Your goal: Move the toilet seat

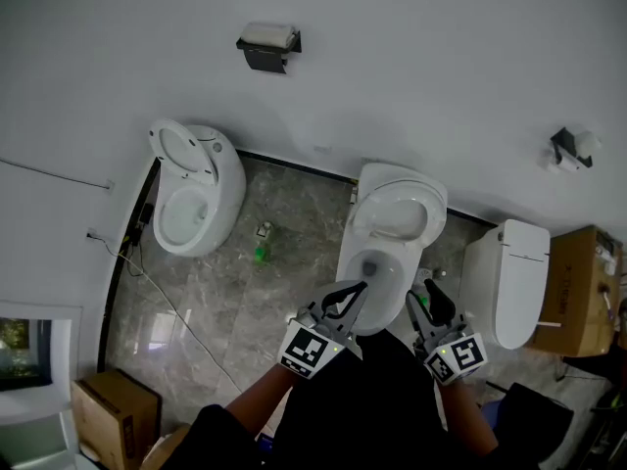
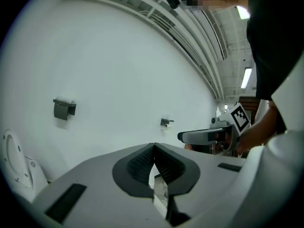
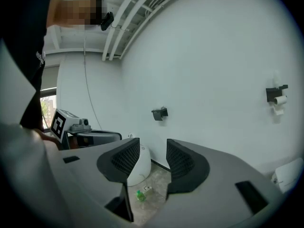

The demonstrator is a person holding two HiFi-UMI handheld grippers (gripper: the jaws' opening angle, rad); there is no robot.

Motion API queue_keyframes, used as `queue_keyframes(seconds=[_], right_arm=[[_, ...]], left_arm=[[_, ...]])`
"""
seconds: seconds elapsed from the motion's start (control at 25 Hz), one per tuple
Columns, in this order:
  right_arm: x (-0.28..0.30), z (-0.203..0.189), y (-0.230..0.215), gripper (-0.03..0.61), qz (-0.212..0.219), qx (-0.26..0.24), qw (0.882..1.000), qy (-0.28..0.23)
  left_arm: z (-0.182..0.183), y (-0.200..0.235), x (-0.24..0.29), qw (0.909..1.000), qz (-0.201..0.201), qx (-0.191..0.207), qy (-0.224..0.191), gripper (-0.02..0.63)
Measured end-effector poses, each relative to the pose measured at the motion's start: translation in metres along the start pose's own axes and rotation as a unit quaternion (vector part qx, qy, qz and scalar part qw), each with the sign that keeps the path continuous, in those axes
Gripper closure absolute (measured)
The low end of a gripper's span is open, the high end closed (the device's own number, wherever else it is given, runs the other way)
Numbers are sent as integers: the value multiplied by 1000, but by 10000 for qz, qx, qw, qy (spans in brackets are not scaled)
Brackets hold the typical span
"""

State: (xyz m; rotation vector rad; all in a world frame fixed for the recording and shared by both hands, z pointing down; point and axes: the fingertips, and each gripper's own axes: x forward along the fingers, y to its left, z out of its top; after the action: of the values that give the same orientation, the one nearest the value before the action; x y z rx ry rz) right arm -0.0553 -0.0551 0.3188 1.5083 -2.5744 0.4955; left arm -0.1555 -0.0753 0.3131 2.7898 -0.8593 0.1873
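Note:
The middle toilet (image 1: 377,267) stands against the white wall, its bowl uncovered. Its seat (image 1: 423,215) and lid are tipped up toward the wall. My left gripper (image 1: 357,289) hangs over the bowl's front left rim, shut, with nothing between the pads (image 2: 142,165). My right gripper (image 1: 429,290) is at the bowl's front right, open and empty. In the right gripper view, the right gripper (image 3: 153,144) points at the wall, with the left toilet (image 3: 137,167) showing in the gap. The left gripper (image 2: 154,147) points level at the wall.
A second toilet (image 1: 191,189) with its lid up stands at the left. A third toilet (image 1: 514,277), closed, stands at the right. A green bottle (image 1: 260,254) and a cable lie on the floor. Cardboard boxes (image 1: 580,292) (image 1: 110,411) and wall paper holders (image 1: 269,47) (image 1: 571,149) are also here.

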Motion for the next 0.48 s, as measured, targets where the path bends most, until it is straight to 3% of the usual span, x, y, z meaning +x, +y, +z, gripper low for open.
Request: queue_keyframes(seconds=[0.16,0.32,0.48], right_arm=[[-6,2,26,417,-138,-92,9998,-94],[-27,8,23,526,-365,-216,9990,-166],[-50,18,14,540,-412,-331,9982,-281]], left_arm=[[4,-10,-16,9995,-168,-203,-193,598],[-3,-37,-23,9972,-331,-608,-280,598],[-6,-55,-28,9970,9,-684,-356,600]])
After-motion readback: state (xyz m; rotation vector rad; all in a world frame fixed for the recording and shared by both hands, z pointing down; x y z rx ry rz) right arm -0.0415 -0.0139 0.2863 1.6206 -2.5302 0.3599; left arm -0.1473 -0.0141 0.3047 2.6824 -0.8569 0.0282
